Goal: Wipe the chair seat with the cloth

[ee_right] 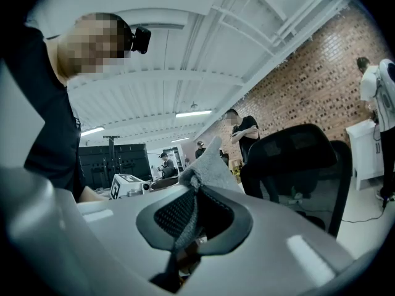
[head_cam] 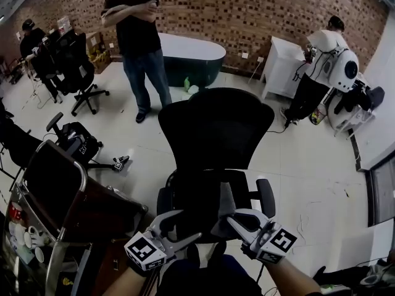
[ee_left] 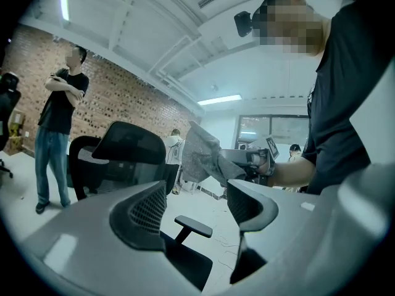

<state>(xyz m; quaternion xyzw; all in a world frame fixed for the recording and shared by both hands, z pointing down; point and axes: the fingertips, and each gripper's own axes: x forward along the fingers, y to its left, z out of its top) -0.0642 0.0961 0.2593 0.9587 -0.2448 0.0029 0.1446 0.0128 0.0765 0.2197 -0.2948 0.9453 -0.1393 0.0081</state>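
Only a thin fold of the cloth (ee_right: 210,164) is pinched in the right claw (ee_right: 196,197) — dragging it across the chair seat (head_cam: 196,196) could pull it free. The cloth hangs over the seat's front edge. The left claw (ee_left: 197,202) gapes empty nearby.

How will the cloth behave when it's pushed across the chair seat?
Probably floppy: the cloth crumples loosely beyond the shut right gripper. Likely light, since one pinch holds it. Being so limp, it may bunch on the chair seat.
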